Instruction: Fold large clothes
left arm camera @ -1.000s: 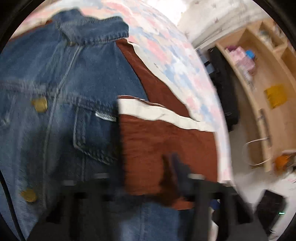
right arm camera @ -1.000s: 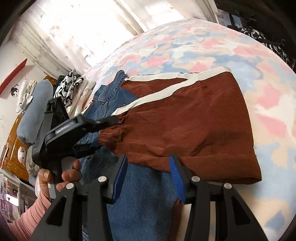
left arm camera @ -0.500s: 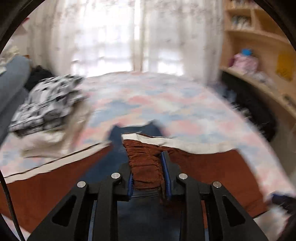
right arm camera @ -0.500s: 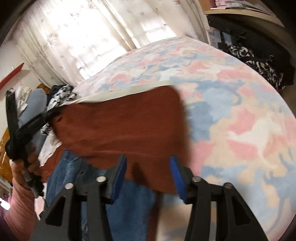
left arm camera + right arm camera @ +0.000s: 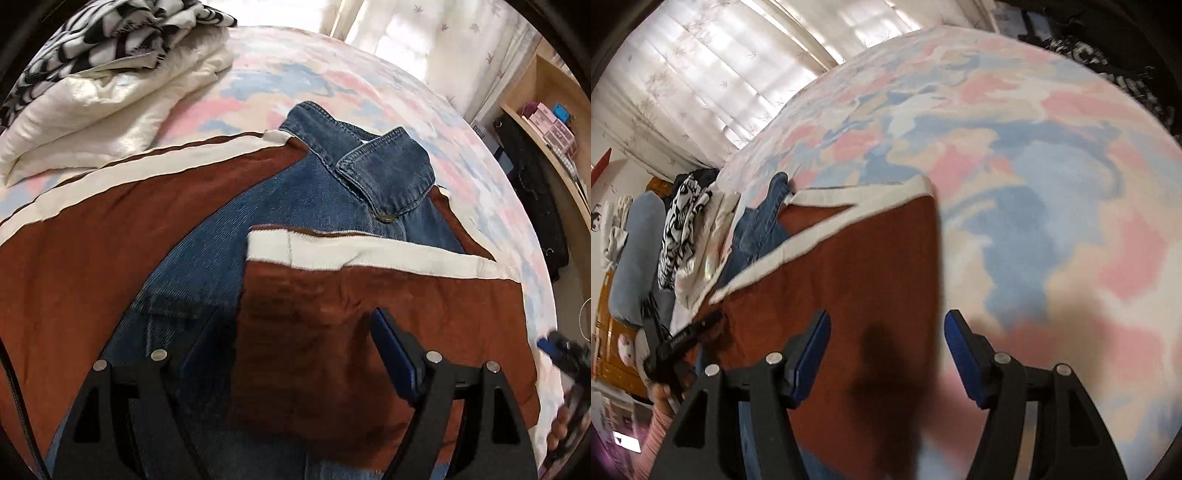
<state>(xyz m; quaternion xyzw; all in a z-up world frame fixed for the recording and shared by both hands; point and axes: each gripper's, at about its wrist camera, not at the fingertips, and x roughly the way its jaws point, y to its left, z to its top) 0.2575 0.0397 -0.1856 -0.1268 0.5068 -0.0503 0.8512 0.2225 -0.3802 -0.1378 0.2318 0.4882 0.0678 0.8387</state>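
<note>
A denim jacket (image 5: 295, 206) with rust-brown, white-striped sleeves lies on the bed, collar (image 5: 384, 173) away from me. Its right sleeve (image 5: 369, 314) is folded across the denim front; the left sleeve (image 5: 92, 229) lies spread out to the left. My left gripper (image 5: 291, 347) hovers open just over the folded sleeve, holding nothing. In the right wrist view the folded sleeve (image 5: 857, 280) lies flat with the denim (image 5: 757, 229) showing beyond it. My right gripper (image 5: 884, 343) is open above the sleeve's right edge, empty.
The bed has a pink, blue and cream sheet (image 5: 1052, 184). A pile of white and black-patterned clothes (image 5: 110, 66) lies at the far left. Wooden shelves (image 5: 554, 122) and dark bags (image 5: 535, 192) stand beyond the bed's right edge. Curtains (image 5: 720, 74) hang behind.
My left gripper was shut on the bunched sleeve cuff half a second ago; it has let go and opened, and the sleeve now lies flat across the jacket. The right gripper stayed open.
</note>
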